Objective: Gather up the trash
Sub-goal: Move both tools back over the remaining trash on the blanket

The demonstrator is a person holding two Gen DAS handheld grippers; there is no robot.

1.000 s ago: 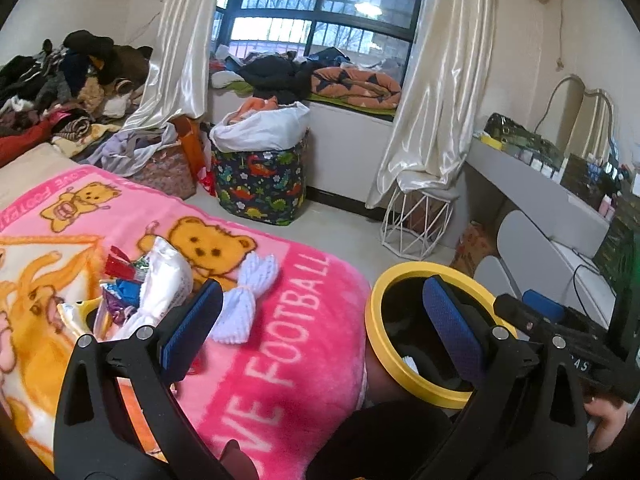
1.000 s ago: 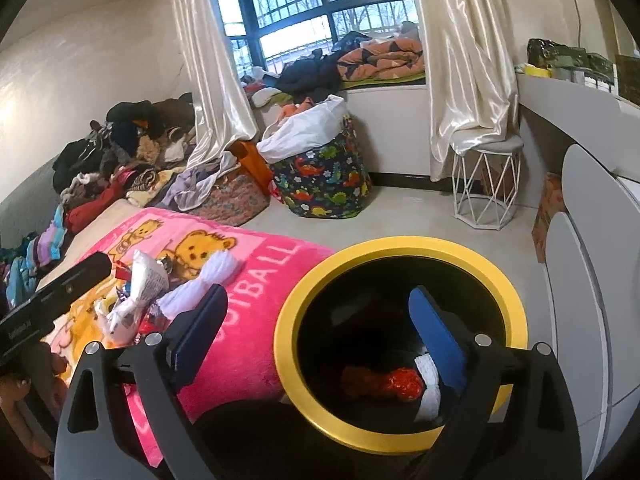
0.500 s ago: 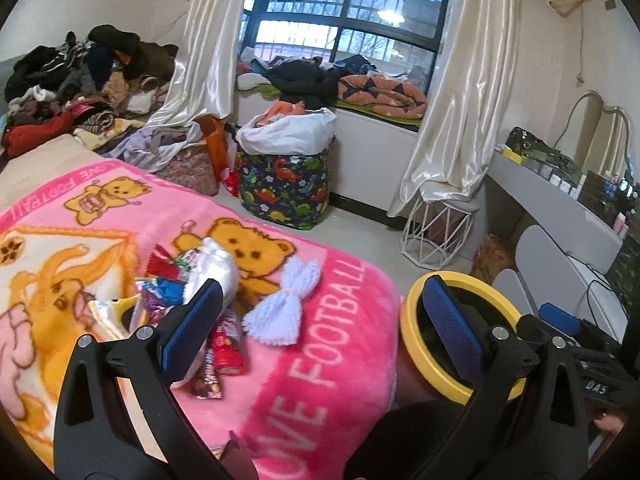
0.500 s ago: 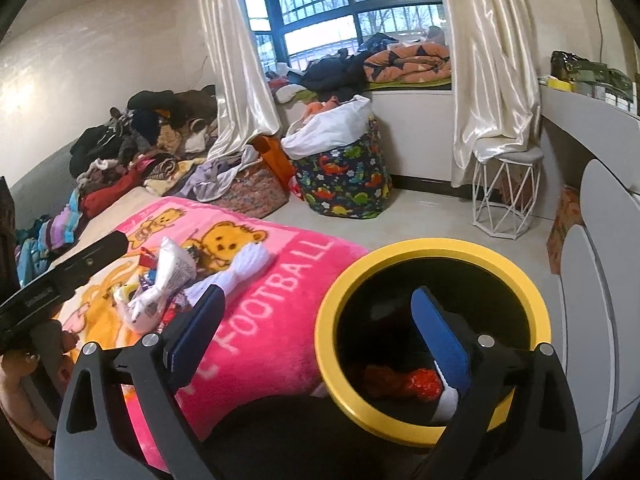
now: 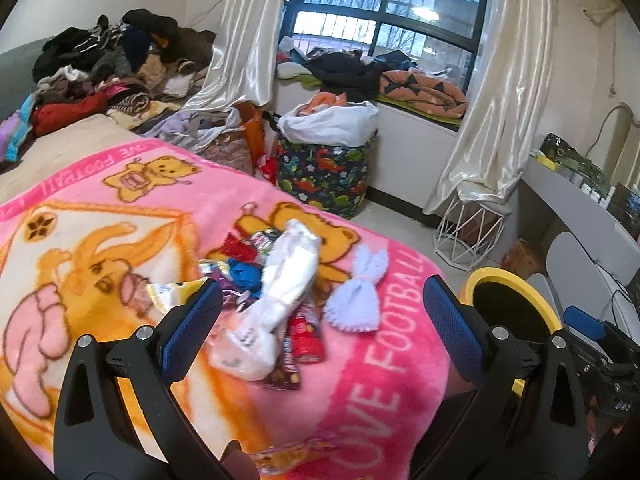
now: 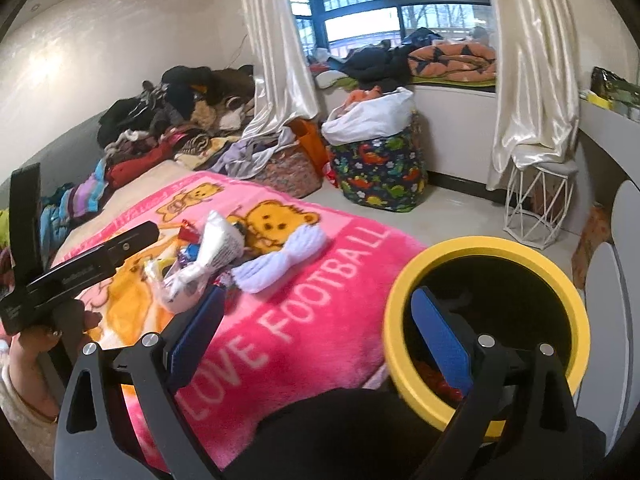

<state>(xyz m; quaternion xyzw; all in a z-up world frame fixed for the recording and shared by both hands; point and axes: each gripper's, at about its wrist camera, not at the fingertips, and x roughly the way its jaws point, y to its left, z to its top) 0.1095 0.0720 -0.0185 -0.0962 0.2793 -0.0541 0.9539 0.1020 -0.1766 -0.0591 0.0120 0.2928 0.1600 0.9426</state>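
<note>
Trash: a loose heap of wrappers (image 5: 256,276) lies on a pink bear-print blanket (image 5: 372,364), near its middle, with red, blue and silver packets bunched together.
White bag: a crumpled white plastic bag (image 5: 280,292) sprawls across the top of the heap; in the right wrist view it shows at (image 6: 212,256).
Red packet: a red wrapper (image 5: 306,336) rests at the near edge of the heap, touching the bag.
Pale cloth: a light lilac knitted piece (image 5: 360,292) lies on the blanket just beside the heap, toward the bin side.
Bin: a black bin with a yellow rim (image 6: 460,252) stands on the floor against the blanket's edge; red scraps show inside it at the bottom.
Left gripper: the left gripper (image 5: 320,324) hangs above the heap, its blue-padded fingers (image 5: 192,320) spread wide and holding nothing.
Right gripper: the right gripper (image 6: 316,340) sits over the blanket's edge and the bin's rim, fingers (image 6: 440,344) parted and empty.
Hand: a hand (image 6: 44,340) grips the left tool's handle at the left edge of the right wrist view.
Room: a dinosaur-print laundry basket (image 5: 324,176) and a white wire stool (image 5: 468,228) stand on the floor under the window.
</note>
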